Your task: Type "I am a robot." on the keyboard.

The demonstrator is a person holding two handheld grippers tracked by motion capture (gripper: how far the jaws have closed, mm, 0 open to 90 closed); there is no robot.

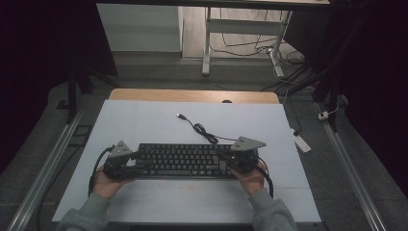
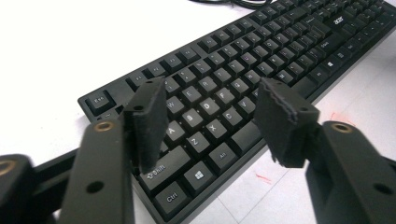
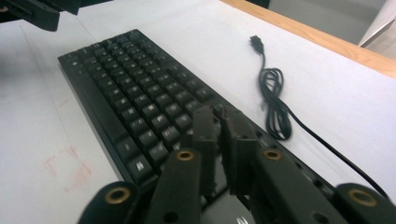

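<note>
From the high view I see the flat black plastic keyboard (image 1: 185, 161) lying on the white table sheet (image 1: 144, 125), my 2 grippers at its ends. The left gripper (image 2: 212, 116) hangs over the left keys, jaws apart, clamping nothing. The right gripper (image 3: 219, 140) has its jaws together above the right end; I judge no grasp made yet, with the lift or shift left.
</note>
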